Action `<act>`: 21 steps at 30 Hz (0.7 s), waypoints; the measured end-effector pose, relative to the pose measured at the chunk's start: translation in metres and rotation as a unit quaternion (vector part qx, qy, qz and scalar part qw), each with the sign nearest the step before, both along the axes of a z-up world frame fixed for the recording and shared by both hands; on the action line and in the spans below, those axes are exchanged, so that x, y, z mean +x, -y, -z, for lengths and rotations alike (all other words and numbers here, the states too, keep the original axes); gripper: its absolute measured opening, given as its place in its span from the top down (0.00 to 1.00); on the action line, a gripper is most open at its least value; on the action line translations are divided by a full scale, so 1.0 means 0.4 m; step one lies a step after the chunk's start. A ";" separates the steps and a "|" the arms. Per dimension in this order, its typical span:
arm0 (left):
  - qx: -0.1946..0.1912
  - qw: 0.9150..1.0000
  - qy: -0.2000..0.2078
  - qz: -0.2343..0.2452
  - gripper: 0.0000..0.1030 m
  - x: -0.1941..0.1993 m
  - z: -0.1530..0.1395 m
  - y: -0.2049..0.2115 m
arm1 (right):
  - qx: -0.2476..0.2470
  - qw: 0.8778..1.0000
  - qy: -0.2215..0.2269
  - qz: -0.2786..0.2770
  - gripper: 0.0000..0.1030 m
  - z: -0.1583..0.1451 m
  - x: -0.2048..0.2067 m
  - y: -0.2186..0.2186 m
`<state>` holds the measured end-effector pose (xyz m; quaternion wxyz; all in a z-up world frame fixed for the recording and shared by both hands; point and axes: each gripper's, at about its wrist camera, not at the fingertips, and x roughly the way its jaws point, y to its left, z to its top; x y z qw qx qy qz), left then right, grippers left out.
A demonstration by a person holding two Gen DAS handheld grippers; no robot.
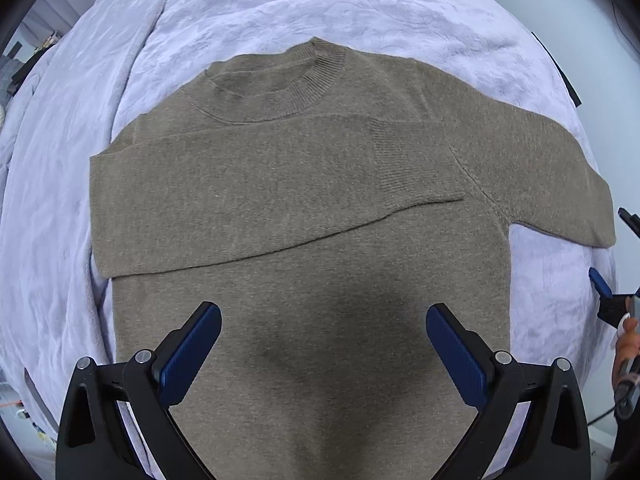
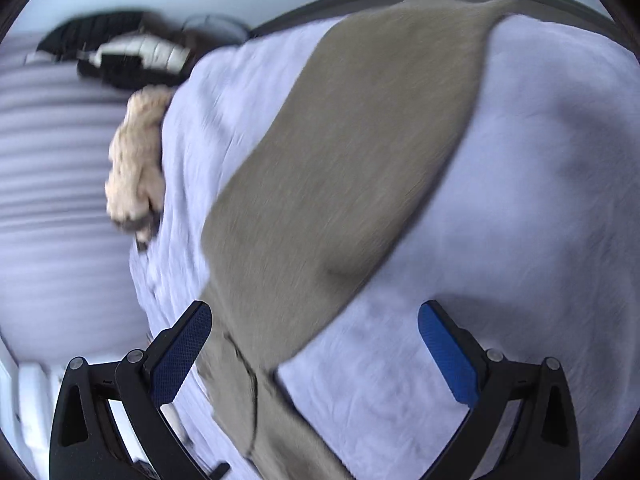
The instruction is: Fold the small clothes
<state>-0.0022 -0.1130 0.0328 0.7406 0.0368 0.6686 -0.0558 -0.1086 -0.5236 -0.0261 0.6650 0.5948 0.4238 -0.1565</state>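
Note:
A taupe knit sweater (image 1: 304,208) lies flat on a pale lilac blanket (image 1: 80,208), collar at the far end. One sleeve is folded across the chest; the other sleeve (image 1: 560,184) stretches out to the right. My left gripper (image 1: 323,316) hovers open over the sweater's lower body, nothing between its blue pads. In the blurred right wrist view, the outstretched sleeve (image 2: 344,168) runs diagonally over the blanket (image 2: 520,208). My right gripper (image 2: 314,316) is open above the sleeve near the armpit seam. The right gripper also shows at the right edge of the left wrist view (image 1: 612,264).
A cream fluffy garment (image 2: 136,160) lies at the blanket's left edge in the right wrist view, with dark and white clothing (image 2: 132,56) beyond it. A person's hand (image 1: 628,344) holds the right gripper at the bed's right side.

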 end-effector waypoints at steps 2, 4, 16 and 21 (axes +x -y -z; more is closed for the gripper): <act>-0.001 1.000 -0.004 0.004 0.00 0.002 0.010 0.012 | 0.001 1.000 0.011 0.027 0.00 0.007 -0.007 0.037; -0.001 1.000 -0.006 0.008 0.00 0.005 0.018 0.024 | 0.007 0.998 0.024 0.049 0.00 0.017 -0.006 0.069; -0.013 1.000 0.005 0.013 0.00 0.024 0.014 0.059 | 0.086 0.989 0.073 0.100 0.93 0.066 0.021 0.115; -0.007 1.000 0.016 0.007 0.00 0.035 0.006 0.032 | 0.093 0.983 0.150 0.042 0.94 -0.012 0.058 0.084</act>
